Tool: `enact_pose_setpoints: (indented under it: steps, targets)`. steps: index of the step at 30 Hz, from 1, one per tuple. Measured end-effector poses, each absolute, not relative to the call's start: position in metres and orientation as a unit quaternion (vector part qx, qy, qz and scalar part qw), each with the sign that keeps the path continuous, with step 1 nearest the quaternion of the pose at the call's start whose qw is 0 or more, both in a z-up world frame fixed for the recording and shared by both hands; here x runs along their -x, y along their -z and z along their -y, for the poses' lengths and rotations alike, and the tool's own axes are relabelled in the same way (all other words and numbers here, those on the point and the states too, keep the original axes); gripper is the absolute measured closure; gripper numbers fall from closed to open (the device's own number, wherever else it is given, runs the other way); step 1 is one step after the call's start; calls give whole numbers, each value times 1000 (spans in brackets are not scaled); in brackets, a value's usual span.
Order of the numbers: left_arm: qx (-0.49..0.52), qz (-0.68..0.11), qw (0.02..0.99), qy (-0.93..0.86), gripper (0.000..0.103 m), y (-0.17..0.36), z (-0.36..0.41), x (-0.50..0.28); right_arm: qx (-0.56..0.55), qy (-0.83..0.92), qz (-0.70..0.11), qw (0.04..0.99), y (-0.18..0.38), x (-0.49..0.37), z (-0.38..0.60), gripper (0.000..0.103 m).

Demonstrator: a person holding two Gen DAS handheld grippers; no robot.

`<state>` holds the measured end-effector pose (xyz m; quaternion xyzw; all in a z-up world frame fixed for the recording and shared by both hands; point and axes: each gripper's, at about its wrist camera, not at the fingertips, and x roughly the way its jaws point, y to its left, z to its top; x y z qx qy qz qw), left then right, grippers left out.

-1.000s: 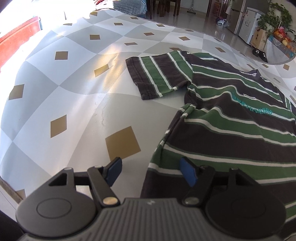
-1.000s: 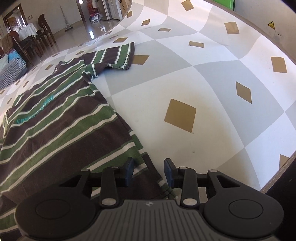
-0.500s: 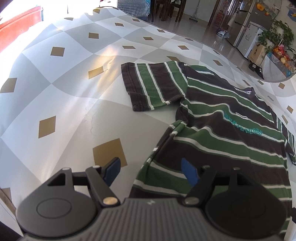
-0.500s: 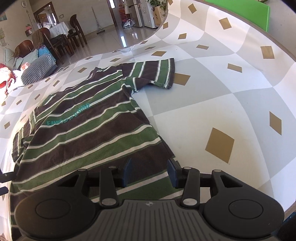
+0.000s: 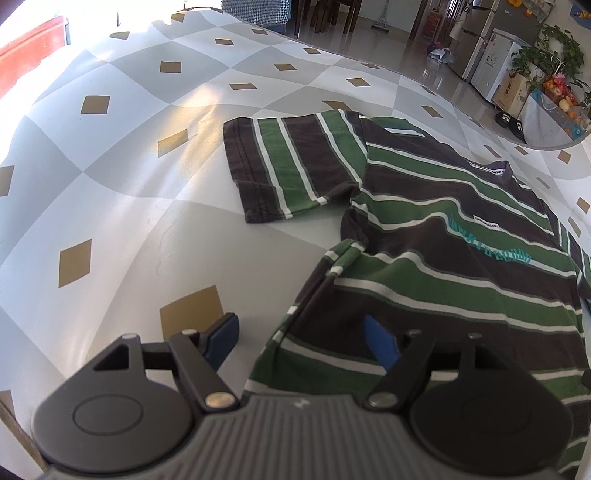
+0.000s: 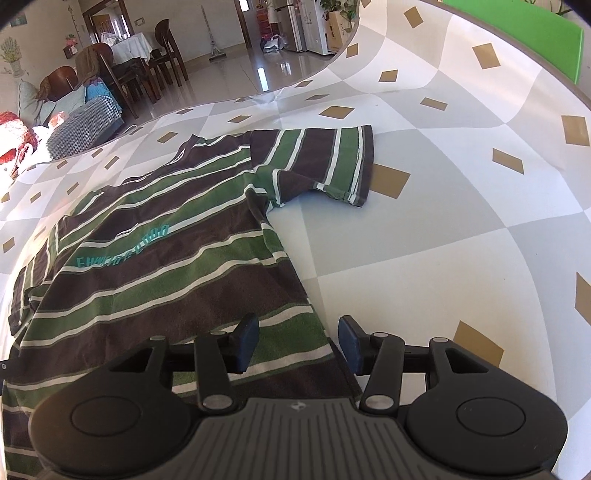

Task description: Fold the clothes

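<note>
A brown T-shirt with green and white stripes [image 5: 443, 258] lies flat, front up, on the checked table. In the left wrist view its left sleeve [image 5: 291, 173] spreads out to the side. My left gripper [image 5: 301, 338] is open over the shirt's lower left side edge, with one pad over the table and one over the cloth. In the right wrist view the same shirt [image 6: 166, 266] shows its other sleeve [image 6: 321, 162]. My right gripper [image 6: 299, 339] straddles the lower right side edge, its jaws opening and the pads not pressing the cloth.
The tablecloth [image 5: 110, 206] is grey and white with gold diamonds. A green board [image 6: 517, 33] stands at the table's far right edge, a red object [image 5: 29, 48] at the far left. Chairs, a fridge and plants lie beyond the table.
The right gripper's jaws have widened and its view has swung left, showing much more of the shirt. The left gripper shifted slightly and its jaws opened a little. The shirt lies as before.
</note>
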<state>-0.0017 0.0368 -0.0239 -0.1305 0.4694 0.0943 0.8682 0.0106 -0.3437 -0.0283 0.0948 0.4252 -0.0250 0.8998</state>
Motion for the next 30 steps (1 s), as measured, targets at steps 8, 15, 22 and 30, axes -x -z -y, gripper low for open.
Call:
enact_pose_setpoints:
  steps: [8, 15, 22, 30]
  targets:
    - [84, -470, 874, -89, 30, 28, -23, -7, -3, 9, -412, 911, 35, -16, 318, 82]
    - [53, -465, 879, -87, 28, 32, -16, -19, 35, 27, -401, 915, 40, -19, 309, 99]
    - [37, -457, 885, -79, 20, 37, -14, -38, 13, 78, -395, 915, 40, -22, 316, 100]
    - [24, -453, 889, -71, 13, 42, -18, -66, -7, 104, -393, 914, 38, -20, 319, 91]
